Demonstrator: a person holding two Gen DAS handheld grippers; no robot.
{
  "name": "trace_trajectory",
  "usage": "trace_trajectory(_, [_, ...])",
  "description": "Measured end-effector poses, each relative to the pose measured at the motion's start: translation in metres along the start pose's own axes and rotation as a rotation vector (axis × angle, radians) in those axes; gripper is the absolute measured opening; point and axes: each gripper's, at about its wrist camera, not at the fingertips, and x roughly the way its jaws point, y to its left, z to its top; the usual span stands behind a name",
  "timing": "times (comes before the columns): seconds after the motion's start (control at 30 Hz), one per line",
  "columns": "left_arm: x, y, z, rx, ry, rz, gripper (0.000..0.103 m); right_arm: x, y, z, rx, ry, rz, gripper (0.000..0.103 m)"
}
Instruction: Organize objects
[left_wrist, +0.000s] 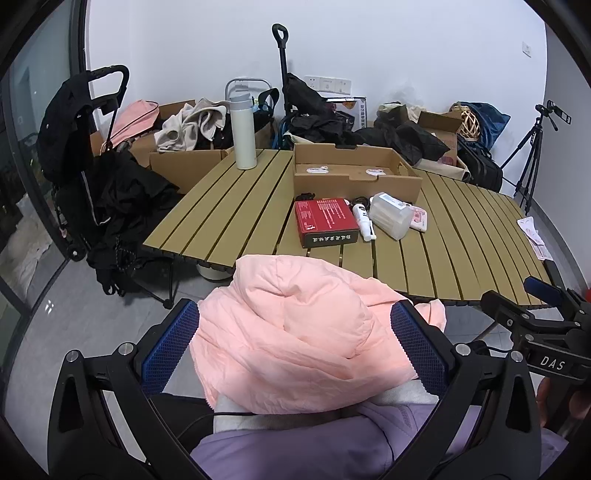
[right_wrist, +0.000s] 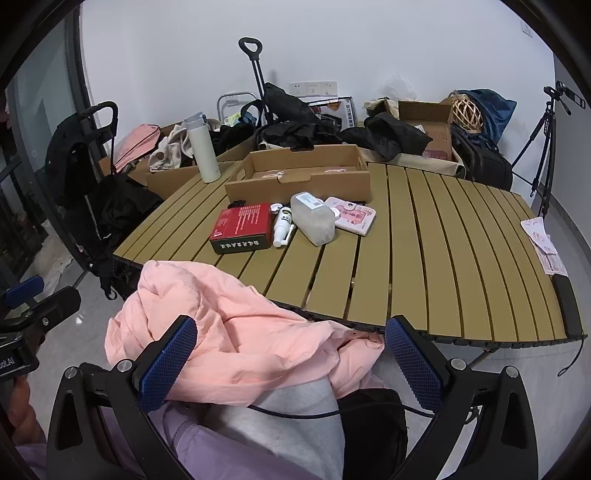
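Note:
A crumpled pink padded jacket lies on the person's lap in front of the slatted table. My left gripper is open with the jacket bunched between its blue pads. My right gripper is open just above the jacket, near the table's front edge. On the table lie a red box, a white spray bottle, a clear plastic container and a pink pouch. An open cardboard box stands behind them.
A white thermos stands at the table's far left. Behind the table are cardboard boxes with clothes, black bags and a folding cart. A black stroller stands at left, a tripod at right. Papers lie at the table's right edge.

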Motion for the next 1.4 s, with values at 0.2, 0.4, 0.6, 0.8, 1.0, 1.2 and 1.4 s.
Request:
trace_trajectory(0.2, [0.001,-0.001,0.0,0.002,0.006,0.001,0.103,0.002,0.0,0.0,0.0,0.003,0.006,0.103])
trace_trajectory(0.4, [0.004,0.0,0.0,-0.001,0.013,0.002,0.103,0.003,0.0,-0.001,0.003,0.004,0.005,0.103])
trace_trajectory(0.6, [0.007,0.0,-0.001,-0.004,0.023,0.003,0.103,0.004,0.0,-0.002,-0.001,0.003,0.003,0.103])
trace_trajectory(0.8, [0.015,0.0,-0.001,-0.005,0.038,-0.004,0.103,0.013,0.002,-0.008,-0.016,0.01,0.0,0.103])
trace_trajectory(1.0, [0.037,0.0,0.005,-0.01,0.064,-0.001,0.103,0.019,0.001,-0.002,-0.056,-0.042,-0.035,0.101])
trace_trajectory(1.2, [0.061,-0.004,0.017,0.003,0.079,-0.003,0.103,0.048,-0.005,0.001,-0.042,0.034,0.084,0.07])
trace_trajectory(1.4, [0.089,-0.005,0.025,0.004,0.127,-0.032,0.101,0.064,0.006,0.004,-0.08,0.006,0.163,0.07])
